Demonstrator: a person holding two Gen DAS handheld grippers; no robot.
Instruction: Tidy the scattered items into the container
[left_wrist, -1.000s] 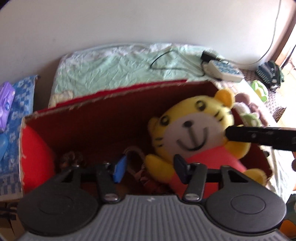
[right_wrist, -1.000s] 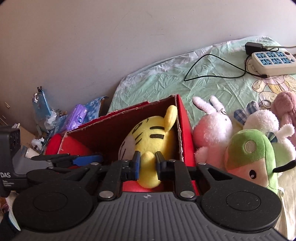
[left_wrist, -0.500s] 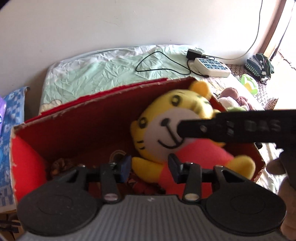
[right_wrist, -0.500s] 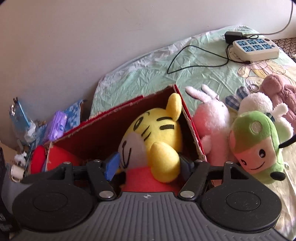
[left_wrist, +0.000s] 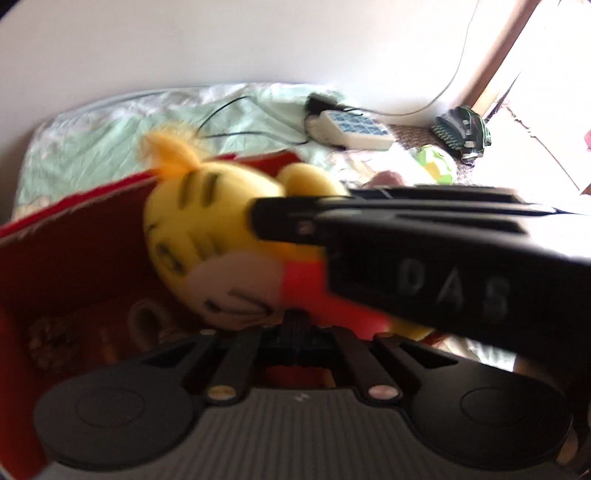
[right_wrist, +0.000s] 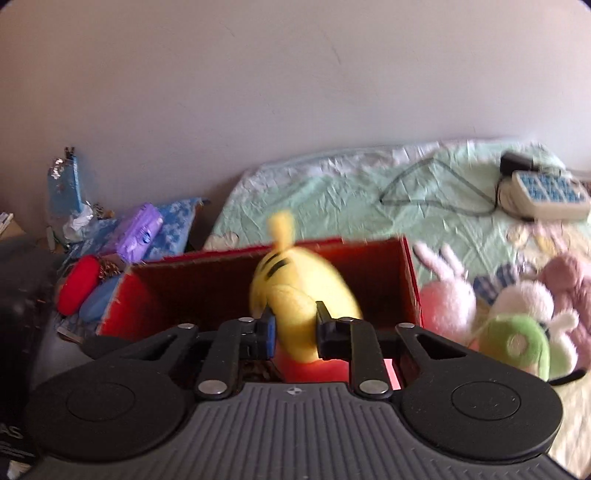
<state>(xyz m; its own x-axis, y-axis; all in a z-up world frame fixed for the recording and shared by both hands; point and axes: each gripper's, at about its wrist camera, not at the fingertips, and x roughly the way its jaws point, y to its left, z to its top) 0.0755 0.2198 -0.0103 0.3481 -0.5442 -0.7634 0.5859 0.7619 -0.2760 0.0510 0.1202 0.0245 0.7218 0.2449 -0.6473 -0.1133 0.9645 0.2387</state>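
A yellow tiger plush (right_wrist: 299, 295) with a red shirt is over the open red cardboard box (right_wrist: 410, 280) on the bed. My right gripper (right_wrist: 295, 332) is shut on the tiger plush's arm and holds it tilted, above the box floor. In the left wrist view the tiger plush (left_wrist: 207, 229) is tipped sideways, and the right gripper's black body (left_wrist: 424, 266) crosses in front of it. My left gripper (left_wrist: 295, 339) is shut and empty at the box's near edge. Several plush toys, one pink rabbit (right_wrist: 447, 299) and one green (right_wrist: 517, 343), lie right of the box.
A white power strip (right_wrist: 546, 192) with a black cable lies on the green sheet (right_wrist: 332, 192) at the back right. A purple packet (right_wrist: 140, 229), a red cushion (right_wrist: 77, 284) and clutter sit left of the box. A wall stands behind the bed.
My right gripper closed on the tiger plush's arm and lifted and tilted it in the box. My left gripper closed from open. Both views are motion-blurred.
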